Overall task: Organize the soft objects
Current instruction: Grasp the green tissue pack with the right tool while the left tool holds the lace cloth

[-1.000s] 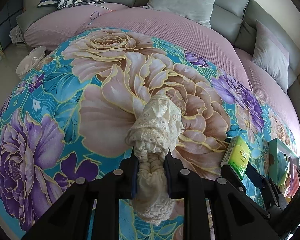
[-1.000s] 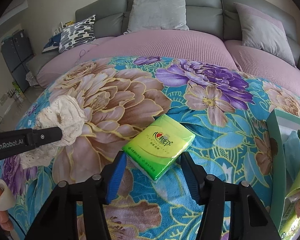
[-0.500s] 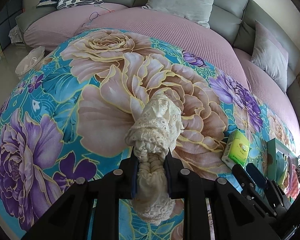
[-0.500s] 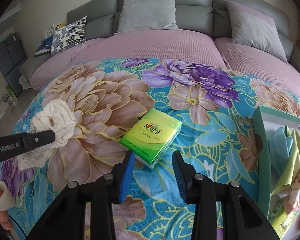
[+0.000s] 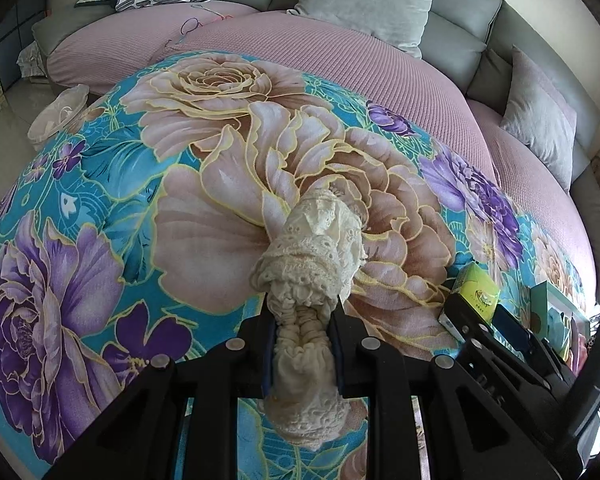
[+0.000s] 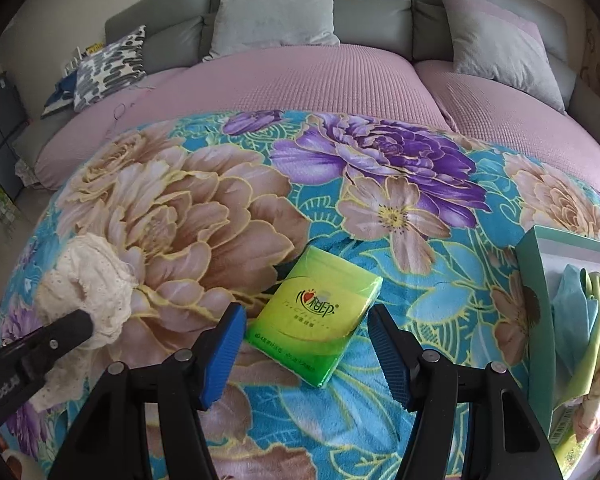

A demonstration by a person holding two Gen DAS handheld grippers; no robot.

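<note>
Left wrist view: your left gripper (image 5: pixel 302 344) is clamped on the cream lace cloth (image 5: pixel 310 256), held above the middle of the floral blanket (image 5: pixel 100 208). Right wrist view: your right gripper (image 6: pixel 306 354) stands wide apart, straddling the green tissue pack (image 6: pixel 316 316) lying mid-blanket; the teal box (image 6: pixel 534 304) sits at the blanket's right edge.

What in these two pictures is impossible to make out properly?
- Teal box, right wrist view: the picture's edge cuts it off, so its full contents stay unseen.
- Small print on the green tissue pack, right wrist view: too small to read.
- Lace cloth, left wrist view: its middle is hidden between the left tongs, so its true shape is unclear.
- Tissue pack's near end, left wrist view: covered by the right tongs.
</note>
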